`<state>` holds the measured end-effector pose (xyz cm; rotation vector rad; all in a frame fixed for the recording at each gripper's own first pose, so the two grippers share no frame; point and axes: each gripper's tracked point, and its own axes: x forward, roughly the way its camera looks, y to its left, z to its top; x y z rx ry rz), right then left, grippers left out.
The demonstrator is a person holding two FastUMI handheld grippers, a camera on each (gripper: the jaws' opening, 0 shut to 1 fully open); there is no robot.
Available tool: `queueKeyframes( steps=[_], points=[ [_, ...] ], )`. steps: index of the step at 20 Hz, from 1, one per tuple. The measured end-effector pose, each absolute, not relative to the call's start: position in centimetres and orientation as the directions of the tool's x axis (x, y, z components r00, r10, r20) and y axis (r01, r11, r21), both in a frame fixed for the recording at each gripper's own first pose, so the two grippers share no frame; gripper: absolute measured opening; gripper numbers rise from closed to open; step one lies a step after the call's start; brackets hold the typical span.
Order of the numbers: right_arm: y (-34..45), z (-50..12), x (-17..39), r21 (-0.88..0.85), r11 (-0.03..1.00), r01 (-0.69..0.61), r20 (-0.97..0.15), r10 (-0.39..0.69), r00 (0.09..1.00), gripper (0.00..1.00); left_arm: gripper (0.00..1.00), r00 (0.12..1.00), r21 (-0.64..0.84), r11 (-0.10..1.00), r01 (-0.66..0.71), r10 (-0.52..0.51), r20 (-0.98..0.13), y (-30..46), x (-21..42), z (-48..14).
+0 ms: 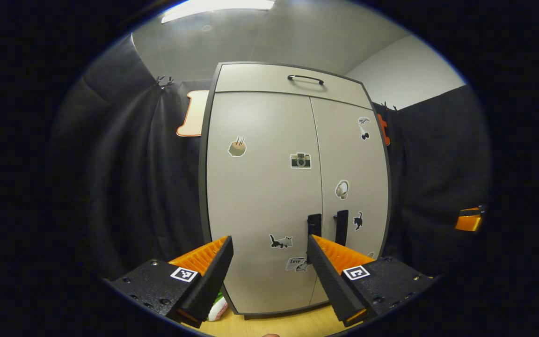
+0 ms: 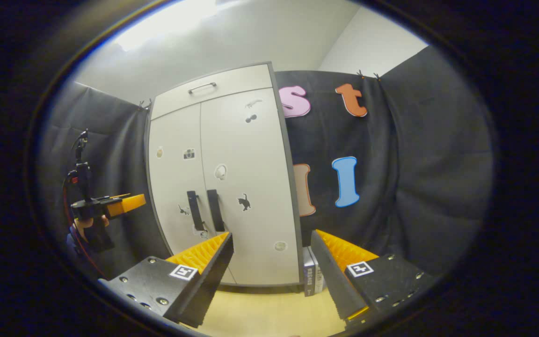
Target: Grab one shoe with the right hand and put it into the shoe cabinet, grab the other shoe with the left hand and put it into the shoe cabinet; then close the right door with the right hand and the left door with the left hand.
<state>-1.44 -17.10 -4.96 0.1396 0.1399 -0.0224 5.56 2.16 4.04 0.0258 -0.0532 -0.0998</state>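
A: You are holding both tools up in front of the cabinet (image 1: 293,187), and both doors are sitting flush. The left door (image 1: 260,196) and right door (image 1: 351,187) are meeting at the middle seam, with the two handles (image 1: 328,224) side by side.

B: So where are the shoes?

A: You are not seeing them on the floor (image 2: 269,311) in front. Judging by the closed doors, they are likely inside already, but that is a guess; the doors are hiding whatever is in there.

B: And your left tool (image 1: 269,276)?

A: Its jaws are standing wide apart with nothing between them, and you are aiming it squarely at the lower part of the cabinet, close to the handles. In the right gripper view you are also seeing that left tool off to the side, gripped by a hand (image 2: 84,224), well clear of the cabinet.

B: The right tool (image 2: 272,276)?

A: It is spread open too and empty. You are pointing it past the cabinet's right edge, toward a few books (image 2: 314,276) standing just beside the cabinet's foot.

B: Why are you holding them that way?

A: Probably because nothing is left to push. With both doors shut, you are keeping the tools open and off the panels so they are not nudging anything. The job is looking finished, or nearly so.
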Motion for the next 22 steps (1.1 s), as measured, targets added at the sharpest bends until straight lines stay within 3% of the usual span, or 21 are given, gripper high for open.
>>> queueKeyframes(
  steps=[10, 22],
  points=[
    [-12.5, 1.3, -1.5, 0.065, 0.997, 0.047, -0.014, -0.047, 0.999, 0.96, 0.98, 0.989, -0.001, 0.995, 0.099, -0.098, 0.107, -1.4, -1.0, 6.5],
    [-10.8, 1.6, -2.6, -0.017, 0.999, 0.043, -0.007, -0.044, 0.999, 1.0, 0.97, 0.977, -0.043, 0.982, 0.186, -0.181, 0.11, -5.3, -3.0, 6.0]
  ],
)
